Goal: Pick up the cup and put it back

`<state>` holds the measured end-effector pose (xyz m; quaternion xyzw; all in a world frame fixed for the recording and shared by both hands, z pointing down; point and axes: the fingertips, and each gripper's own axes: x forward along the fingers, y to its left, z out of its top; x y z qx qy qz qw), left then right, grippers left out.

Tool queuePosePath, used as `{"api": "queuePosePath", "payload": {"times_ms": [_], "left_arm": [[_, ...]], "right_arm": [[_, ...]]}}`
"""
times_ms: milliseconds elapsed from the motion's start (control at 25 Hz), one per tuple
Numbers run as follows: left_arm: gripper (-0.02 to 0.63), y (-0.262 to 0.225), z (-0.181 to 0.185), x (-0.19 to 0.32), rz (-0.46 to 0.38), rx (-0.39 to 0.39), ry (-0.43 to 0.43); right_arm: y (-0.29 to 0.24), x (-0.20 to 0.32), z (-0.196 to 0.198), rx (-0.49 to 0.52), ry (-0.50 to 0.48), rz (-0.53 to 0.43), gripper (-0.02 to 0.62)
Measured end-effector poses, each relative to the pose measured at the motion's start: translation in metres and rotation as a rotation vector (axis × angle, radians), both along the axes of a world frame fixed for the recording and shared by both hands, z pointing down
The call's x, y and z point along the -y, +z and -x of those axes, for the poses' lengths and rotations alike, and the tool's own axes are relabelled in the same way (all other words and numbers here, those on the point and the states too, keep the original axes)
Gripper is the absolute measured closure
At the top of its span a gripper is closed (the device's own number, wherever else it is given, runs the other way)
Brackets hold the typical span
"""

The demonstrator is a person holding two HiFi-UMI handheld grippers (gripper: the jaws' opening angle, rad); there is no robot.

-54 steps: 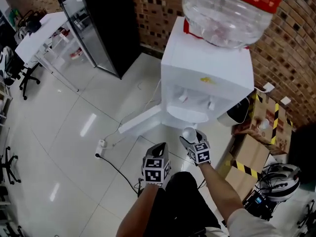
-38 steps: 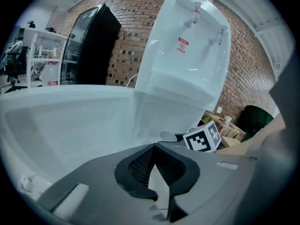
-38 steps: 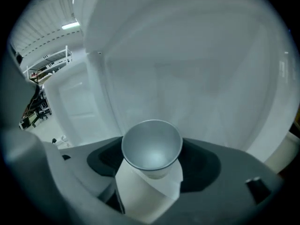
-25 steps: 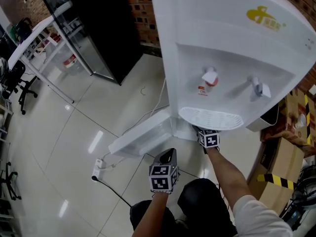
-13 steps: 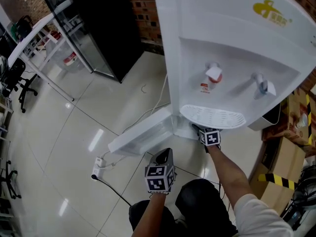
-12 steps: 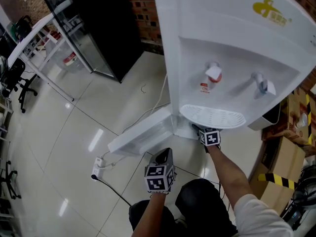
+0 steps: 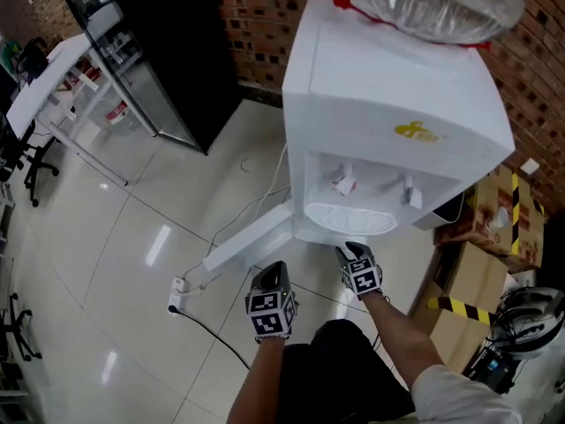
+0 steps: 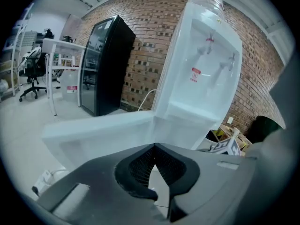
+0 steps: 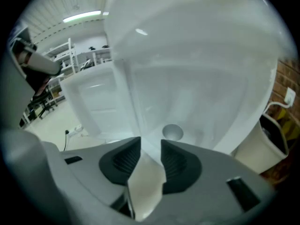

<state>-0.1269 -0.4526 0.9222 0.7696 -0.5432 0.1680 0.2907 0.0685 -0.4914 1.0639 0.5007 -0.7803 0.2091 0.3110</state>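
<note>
A crumpled white paper cup [image 9: 146,184] sits between the pads of my right gripper [image 9: 150,146]. Its jaws have just been closing and are shut on the cup. In the head view the right gripper [image 7: 350,251] hangs just below the drip tray [image 7: 350,219] of the white water dispenser [image 7: 388,140], in front of its open lower cabinet. My left gripper [image 7: 274,270] is beside it to the left, over the floor. Its tips meet in the left gripper view [image 8: 153,146] and it holds nothing. The cup does not show clearly in the head view.
The dispenser's cabinet door [image 7: 247,237] stands swung open to the left. A power strip with a black cable [image 7: 179,291] lies on the tiled floor. A black glass-door cabinet [image 7: 168,51] is at the back left. Cardboard boxes [image 7: 481,246] and a helmet [image 7: 525,312] are at the right.
The head view has risen and pulled back, so the bottle now shows. My right gripper has come out from under the drip tray towards me. The left gripper has lifted a little.
</note>
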Motion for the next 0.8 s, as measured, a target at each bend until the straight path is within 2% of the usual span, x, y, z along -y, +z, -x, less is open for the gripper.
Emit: {"api": "queuePosePath", "payload": {"times_ms": [80, 120, 280, 440, 640, 800], "left_arm": [[0.606, -0.035, 0.005, -0.009, 0.019, 0.013, -0.012], [0.606, -0.053, 0.007, -0.014, 0.029, 0.014, -0.014], [0.606, -0.139, 0.012, -0.026, 0.032, 0.023, 0.000], [0.606, -0.225, 0.011, -0.049, 0.041, 0.025, 0.005], [0.606, -0.333, 0.011, -0.070, 0.014, 0.059, 0.051], [0.606, -0.396, 0.008, -0.087, -0.015, 0.039, 0.059]], "right_arm": [[-0.041, -0.030, 0.006, -0.007, -0.046, 0.009, 0.563], [-0.063, -0.042, 0.007, 0.003, -0.052, 0.014, 0.595], [-0.158, -0.062, 0.015, 0.069, -0.071, 0.031, 0.593], [-0.267, -0.091, 0.024, 0.086, -0.137, 0.009, 0.592], [-0.411, -0.113, 0.020, 0.180, -0.079, -0.078, 0.592], [-0.490, -0.139, 0.015, 0.208, -0.045, -0.130, 0.592]]}}
